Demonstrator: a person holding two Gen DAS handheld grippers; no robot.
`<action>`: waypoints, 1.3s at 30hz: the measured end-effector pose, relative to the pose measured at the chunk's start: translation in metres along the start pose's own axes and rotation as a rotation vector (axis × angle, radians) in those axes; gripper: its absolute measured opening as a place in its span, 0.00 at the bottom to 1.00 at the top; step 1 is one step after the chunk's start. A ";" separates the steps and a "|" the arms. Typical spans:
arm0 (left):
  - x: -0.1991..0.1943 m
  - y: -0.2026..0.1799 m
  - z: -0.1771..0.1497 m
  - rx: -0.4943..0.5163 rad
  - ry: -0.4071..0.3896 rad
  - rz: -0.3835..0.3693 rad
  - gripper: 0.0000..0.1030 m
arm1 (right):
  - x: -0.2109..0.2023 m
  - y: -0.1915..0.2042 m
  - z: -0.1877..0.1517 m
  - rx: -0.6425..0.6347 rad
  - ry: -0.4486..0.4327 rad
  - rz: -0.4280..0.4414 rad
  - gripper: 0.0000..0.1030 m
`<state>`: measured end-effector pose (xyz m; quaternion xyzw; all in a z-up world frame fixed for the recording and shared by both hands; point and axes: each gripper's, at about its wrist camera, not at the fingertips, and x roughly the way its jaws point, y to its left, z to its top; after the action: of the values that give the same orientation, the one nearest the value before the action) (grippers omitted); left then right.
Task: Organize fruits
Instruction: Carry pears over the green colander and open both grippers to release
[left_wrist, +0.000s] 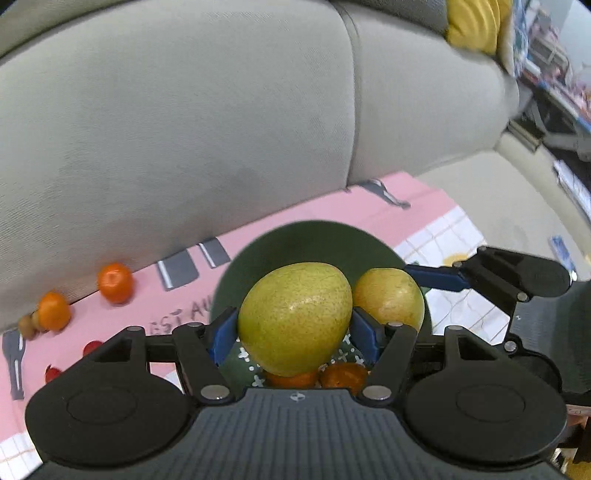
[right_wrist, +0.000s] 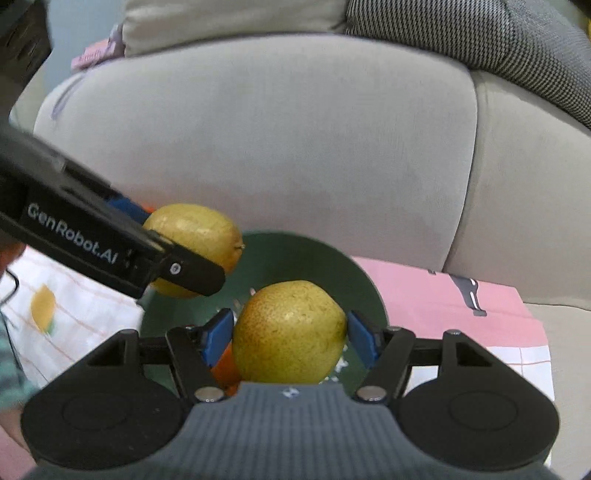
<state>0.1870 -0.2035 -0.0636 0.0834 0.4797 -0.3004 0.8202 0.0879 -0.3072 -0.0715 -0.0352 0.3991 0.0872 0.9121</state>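
Note:
My left gripper (left_wrist: 294, 330) is shut on a yellow-green pear (left_wrist: 295, 306), its blue pads pressed to both sides. It hangs over a dark green bowl (left_wrist: 314, 240) that holds two mandarins (left_wrist: 343, 374). Just right of it is a second pear (left_wrist: 388, 299), gripped by my right gripper, of which one blue finger (left_wrist: 439, 277) shows. In the right wrist view my right gripper (right_wrist: 290, 334) is shut on that pear (right_wrist: 288, 317) above the bowl (right_wrist: 325, 258). The left gripper's black finger (right_wrist: 192, 273) crosses in from the left with the other pear (right_wrist: 199, 229).
The bowl sits on a pink mat (left_wrist: 369, 210) beside a white tiled cloth (left_wrist: 454, 236), on a grey sofa (left_wrist: 184, 129). Two loose mandarins (left_wrist: 115, 282) and a small brown fruit (left_wrist: 27, 326) lie at the mat's far left, against the backrest.

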 end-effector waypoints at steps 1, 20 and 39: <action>0.004 -0.002 -0.002 0.014 0.012 0.004 0.73 | 0.005 -0.002 -0.002 -0.015 0.015 -0.005 0.63; 0.073 -0.006 -0.005 0.161 0.192 0.082 0.73 | 0.069 0.009 -0.010 -0.321 0.168 0.023 0.63; 0.086 0.000 -0.002 0.224 0.208 0.107 0.76 | 0.087 0.005 -0.010 -0.313 0.198 0.003 0.65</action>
<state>0.2160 -0.2384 -0.1371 0.2307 0.5203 -0.2975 0.7665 0.1376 -0.2919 -0.1415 -0.1848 0.4687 0.1456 0.8515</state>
